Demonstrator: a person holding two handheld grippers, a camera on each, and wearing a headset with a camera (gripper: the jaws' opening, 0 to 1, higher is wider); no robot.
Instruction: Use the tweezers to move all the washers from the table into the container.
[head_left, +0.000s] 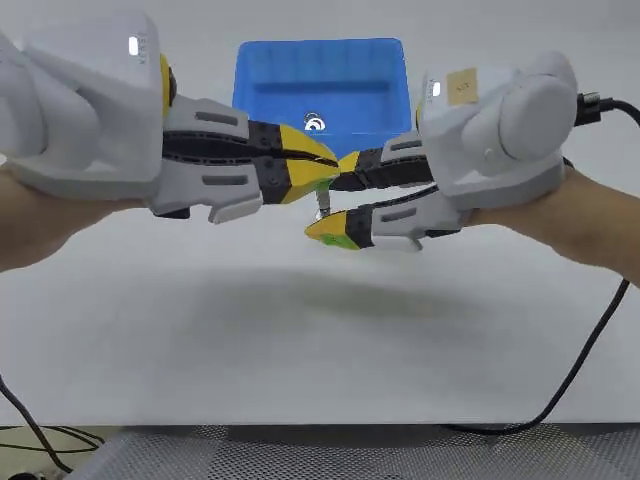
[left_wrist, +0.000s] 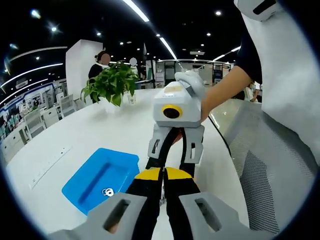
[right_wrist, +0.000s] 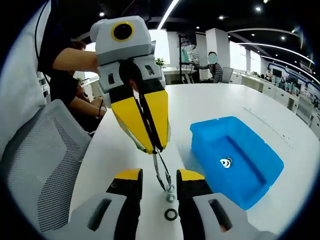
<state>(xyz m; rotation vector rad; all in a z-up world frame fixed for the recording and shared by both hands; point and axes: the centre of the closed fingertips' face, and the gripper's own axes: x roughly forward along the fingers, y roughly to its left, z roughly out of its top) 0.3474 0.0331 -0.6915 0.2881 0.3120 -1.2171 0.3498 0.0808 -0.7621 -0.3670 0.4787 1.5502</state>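
Pick step, no transfer yet. Left tongs (right_wrist: 156, 147) are clamped on the tweezers (right_wrist: 161, 170), which hang tip-down from them into the gap of the right tongs (right_wrist: 161, 175). Right tongs are spread wide and hold nothing, one jaw on either side of the tweezers, apparently not touching them. The tweezer tips sit right at a silver washer (right_wrist: 171, 189) on the table (head_left: 300, 350), between the right tongs' jaws. Can't tell if the tips have bitten it or just touch it. A second washer (right_wrist: 171, 198) lies just behind the first, deeper in the right tongs' throat, then a black ring (right_wrist: 171, 215) deeper again. So at least three pieces are left, I'd say. The container (right_wrist: 235, 160) is off to one side of both tongs, near but apart. In the head view it lies beyond where the two sets of tips meet. There are washers (right_wrist: 226, 162) already in it, too small to count. Next move as I read it: firm pinch on the washer's edge, lift straight up clear of the right tongs' jaws, swing over the container and release low. It's a thin flat part, so it will likely slip if the pinch is shallow.
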